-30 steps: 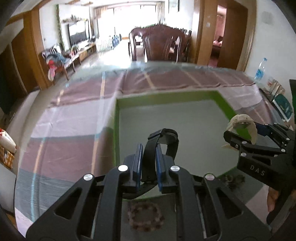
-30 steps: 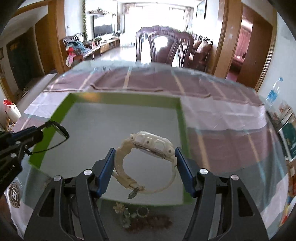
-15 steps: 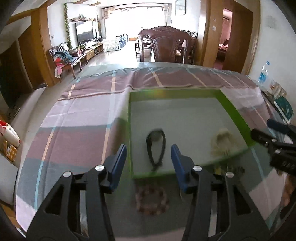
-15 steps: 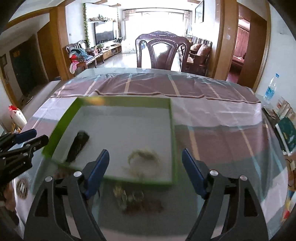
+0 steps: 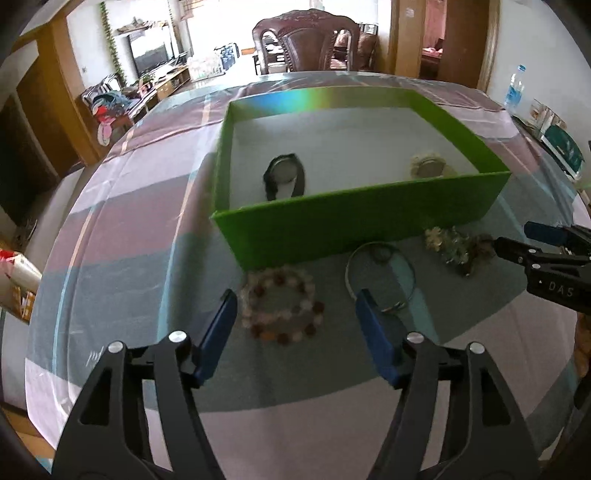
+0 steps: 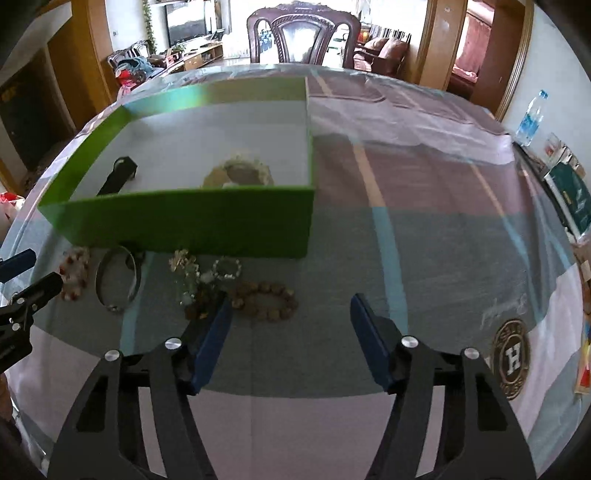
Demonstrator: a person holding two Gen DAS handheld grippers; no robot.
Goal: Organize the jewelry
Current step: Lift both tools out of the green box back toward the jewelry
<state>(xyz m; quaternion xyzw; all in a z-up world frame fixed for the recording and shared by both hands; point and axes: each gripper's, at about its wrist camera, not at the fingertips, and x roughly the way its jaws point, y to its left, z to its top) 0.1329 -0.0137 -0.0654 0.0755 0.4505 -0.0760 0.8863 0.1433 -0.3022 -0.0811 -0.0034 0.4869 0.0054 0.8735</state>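
Observation:
A green box holds a black watch and a cream watch. In front of it on the table lie a pink-and-red bead bracelet, a thin metal bangle, a tangle of small pieces and a brown bead bracelet. My left gripper is open and empty, low over the bead bracelet. My right gripper is open and empty, just right of the brown bracelet.
The table wears a striped cloth under a clear cover. A water bottle and books stand at the right edge. A round H logo marks the cloth. A wooden chair stands at the far side.
Both grippers let go of their watches, which now lie in the box. Both have opened, pulled back and dropped low in front of the box.

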